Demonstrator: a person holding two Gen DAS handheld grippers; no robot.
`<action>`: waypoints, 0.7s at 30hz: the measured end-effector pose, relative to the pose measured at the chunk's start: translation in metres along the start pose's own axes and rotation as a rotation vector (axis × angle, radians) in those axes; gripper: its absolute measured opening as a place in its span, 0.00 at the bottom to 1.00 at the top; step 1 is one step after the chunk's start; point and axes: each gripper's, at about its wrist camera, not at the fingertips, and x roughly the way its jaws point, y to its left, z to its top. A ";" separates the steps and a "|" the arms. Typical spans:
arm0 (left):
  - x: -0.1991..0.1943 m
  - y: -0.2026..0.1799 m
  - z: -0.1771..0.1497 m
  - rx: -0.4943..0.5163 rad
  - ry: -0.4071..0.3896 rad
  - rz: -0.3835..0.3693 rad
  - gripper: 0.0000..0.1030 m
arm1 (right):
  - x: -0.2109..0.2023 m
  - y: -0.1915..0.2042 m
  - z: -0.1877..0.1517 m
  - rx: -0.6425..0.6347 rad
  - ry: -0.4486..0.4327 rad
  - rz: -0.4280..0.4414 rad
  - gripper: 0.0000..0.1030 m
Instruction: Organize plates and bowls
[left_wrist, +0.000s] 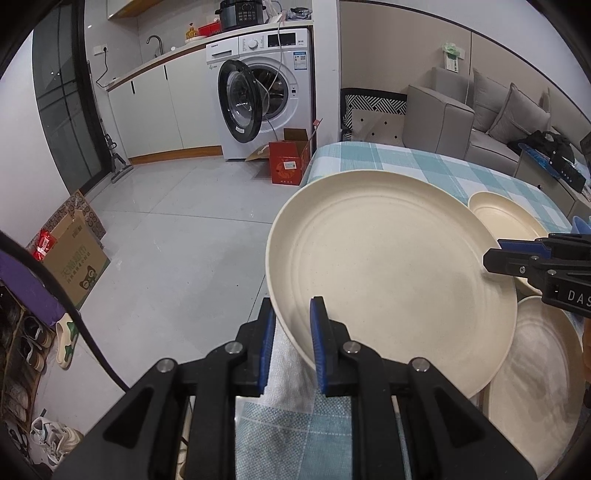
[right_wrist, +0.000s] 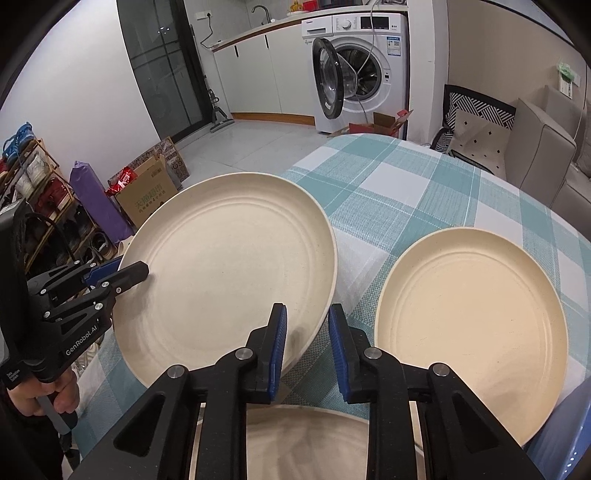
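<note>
large cream plate: centre frame, raised and tilted above the checked tablecloth; left gripper and right gripper clenched on opposite rims, likely steadying it for stacking.

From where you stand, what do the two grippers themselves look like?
Both are black plastic with angular arms, silver pivot bolts and ribbed blue pads on the fingers. The left gripper has "GenRobot.AI" in white on its side, a small white-lettered label lower down and a dark handle. The right gripper shows white letters "DAS", cut off by the frame. A black cable loops past.
</note>
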 end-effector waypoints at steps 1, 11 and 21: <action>-0.003 0.000 0.000 0.002 -0.004 0.001 0.16 | -0.003 0.001 0.000 -0.001 -0.003 0.000 0.23; -0.027 -0.004 0.001 0.010 -0.043 -0.003 0.16 | -0.034 0.006 -0.006 -0.007 -0.048 -0.005 0.23; -0.055 -0.011 0.000 0.032 -0.083 -0.009 0.16 | -0.071 0.009 -0.014 -0.007 -0.089 -0.020 0.23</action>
